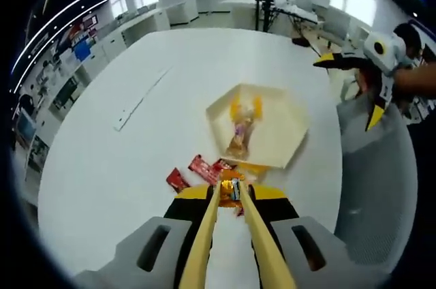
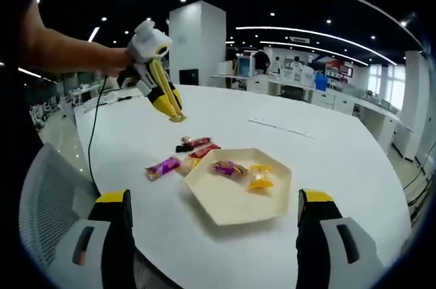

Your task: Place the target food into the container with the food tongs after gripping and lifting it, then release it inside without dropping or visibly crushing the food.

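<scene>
My left gripper (image 1: 231,197) is shut on a pair of yellow food tongs (image 1: 204,234), and the tong tips pinch an orange-wrapped snack (image 1: 231,190). In the right gripper view the left gripper (image 2: 146,47) is held up at the left, its tongs (image 2: 167,98) carrying the snack (image 2: 178,117) above the table. Beyond the tips lies a cream hexagonal tray (image 1: 286,135) (image 2: 231,207) holding a purple-wrapped snack (image 2: 228,168) and a yellow one (image 2: 260,176). My right gripper (image 2: 214,197) stands wide open over the tray's near edge, holding nothing; in the left gripper view the right gripper (image 1: 371,78) is at the upper right.
Red-wrapped snacks (image 1: 201,166) (image 2: 197,144) and a purple one (image 2: 162,166) lie on the round white table (image 1: 136,166) beside the tray. A grey mesh chair (image 2: 48,214) stands at the table's edge. A white strip (image 1: 139,98) lies further out on the table.
</scene>
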Tool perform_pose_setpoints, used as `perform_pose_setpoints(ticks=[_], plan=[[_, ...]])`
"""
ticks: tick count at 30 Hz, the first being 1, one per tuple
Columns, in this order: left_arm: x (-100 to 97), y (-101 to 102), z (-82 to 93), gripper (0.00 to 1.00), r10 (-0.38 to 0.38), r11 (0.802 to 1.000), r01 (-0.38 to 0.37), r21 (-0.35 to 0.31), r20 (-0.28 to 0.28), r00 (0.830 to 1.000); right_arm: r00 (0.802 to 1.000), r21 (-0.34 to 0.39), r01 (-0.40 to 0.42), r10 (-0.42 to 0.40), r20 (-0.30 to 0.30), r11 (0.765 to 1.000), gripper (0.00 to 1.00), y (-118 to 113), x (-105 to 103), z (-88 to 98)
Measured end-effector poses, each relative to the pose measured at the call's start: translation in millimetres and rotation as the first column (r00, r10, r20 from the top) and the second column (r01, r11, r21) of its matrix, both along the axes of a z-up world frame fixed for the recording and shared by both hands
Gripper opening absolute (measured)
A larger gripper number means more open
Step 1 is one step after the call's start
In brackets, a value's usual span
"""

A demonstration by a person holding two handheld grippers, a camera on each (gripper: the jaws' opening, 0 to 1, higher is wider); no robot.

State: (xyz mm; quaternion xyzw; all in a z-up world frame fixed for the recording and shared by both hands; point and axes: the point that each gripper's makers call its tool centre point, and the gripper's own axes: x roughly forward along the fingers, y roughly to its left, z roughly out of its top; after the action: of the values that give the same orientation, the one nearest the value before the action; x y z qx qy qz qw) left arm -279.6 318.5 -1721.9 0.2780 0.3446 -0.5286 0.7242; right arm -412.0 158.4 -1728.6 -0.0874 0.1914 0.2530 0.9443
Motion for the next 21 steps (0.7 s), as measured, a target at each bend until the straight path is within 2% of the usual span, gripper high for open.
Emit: perform_pose_setpoints(ticks=[11,15,17,21], plan=[[-6.5,-42.9,2.7,0.17,-0.059,0.998,0.059,-0.009,0.008,0.998,1.000,0.000,0.010,-0.010,0.002,1.000,0.99,-1.5,-0.1,0.6],[-4.1,-57.9,1.4,0.17,-0.053,0.999,0.053,-0.007,0.008,0.999,1.000,0.002,0.015,-0.015,0.003,1.000,0.99,-3.0,0.5,1.2],[-4.8,-65.2,0.6,0.17,-0.040,0.999,0.040,-0.019,-0.013,0.999,1.000,0.001,0.015,-0.015,0.003,1.000,0.99,-3.0,0.4,1.1],[-4.0,-78.9,1.6,0.16,-0.046,0.999,0.045,-0.023,-0.008,0.999,1.000,0.001,0.018,-0.018,0.003,1.000,0.99,-3.4,0.6,1.2]])
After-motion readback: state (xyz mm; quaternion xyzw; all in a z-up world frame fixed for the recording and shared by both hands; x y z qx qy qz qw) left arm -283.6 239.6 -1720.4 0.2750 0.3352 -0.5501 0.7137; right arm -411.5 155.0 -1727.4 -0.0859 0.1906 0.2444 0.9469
